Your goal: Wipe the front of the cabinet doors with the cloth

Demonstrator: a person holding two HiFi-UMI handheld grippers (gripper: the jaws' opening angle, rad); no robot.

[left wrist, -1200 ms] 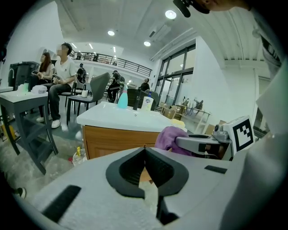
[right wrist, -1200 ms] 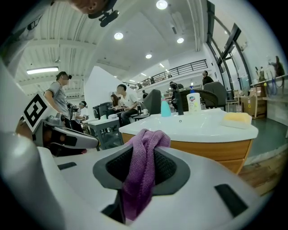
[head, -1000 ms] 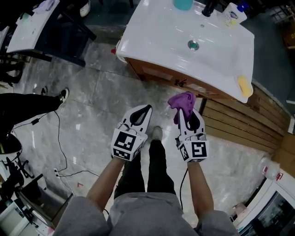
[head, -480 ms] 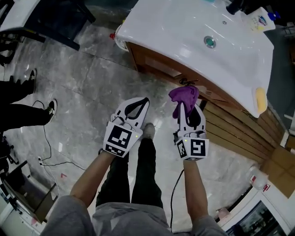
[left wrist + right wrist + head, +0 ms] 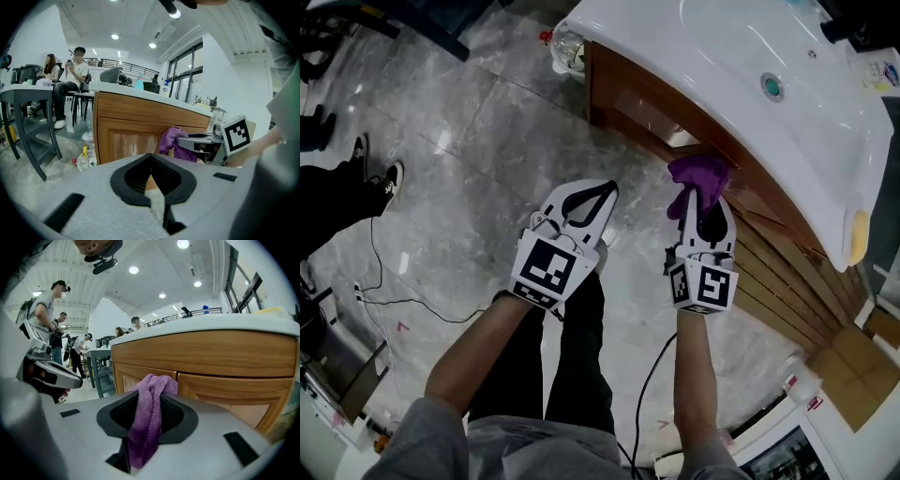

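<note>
Marble floor (image 5: pixel 469 159) runs under wooden cabinet doors (image 5: pixel 225 392), upper right; right tool (image 5: pixel 703 199) pinches the cloth (image 5: pixel 698 176) near them; left tool (image 5: pixel 598 192) closed, empty. Next, probably: press, wipe.

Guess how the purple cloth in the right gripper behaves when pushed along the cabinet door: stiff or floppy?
Likely floppy: the cloth droops in folds from the right gripper, so it should bunch rather than stay flat. Its looped, towel-like texture probably drags on the wooden cabinet door instead of sliding freely. It looks light.
</note>
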